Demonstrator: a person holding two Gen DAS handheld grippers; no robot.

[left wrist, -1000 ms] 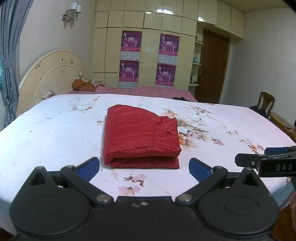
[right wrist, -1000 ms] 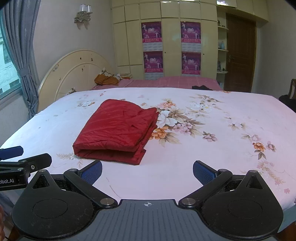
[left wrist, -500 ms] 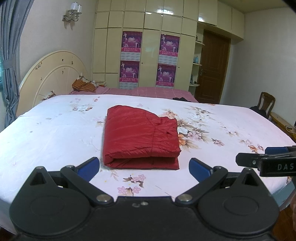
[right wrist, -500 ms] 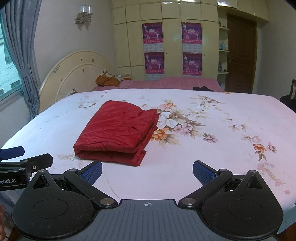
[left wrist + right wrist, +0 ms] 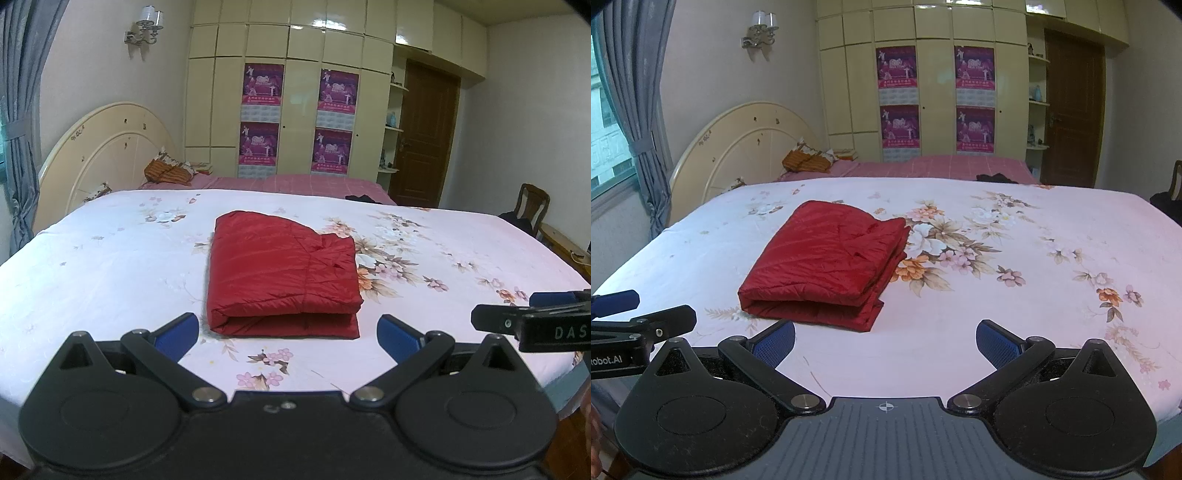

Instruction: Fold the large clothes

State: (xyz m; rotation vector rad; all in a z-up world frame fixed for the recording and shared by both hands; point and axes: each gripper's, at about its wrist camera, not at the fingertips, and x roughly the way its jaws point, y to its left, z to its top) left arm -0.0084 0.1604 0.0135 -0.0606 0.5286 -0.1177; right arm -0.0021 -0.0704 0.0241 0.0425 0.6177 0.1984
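A red padded jacket (image 5: 280,273) lies folded into a neat rectangle on the floral bed sheet (image 5: 110,266); it also shows in the right wrist view (image 5: 827,262). My left gripper (image 5: 288,332) is open and empty, held just short of the jacket's near edge. My right gripper (image 5: 884,341) is open and empty, near the jacket's right front corner. Each gripper shows at the edge of the other's view: the right one (image 5: 532,321) and the left one (image 5: 635,321).
The bed's cream headboard (image 5: 103,151) stands at the far left, with a curtain (image 5: 18,122) beside it. A wardrobe with posters (image 5: 295,118) and a door (image 5: 424,136) are behind. A wooden chair (image 5: 530,206) stands at the right.
Both grippers have drifted back very slightly and the view has tilted a little. The jacket has not moved.
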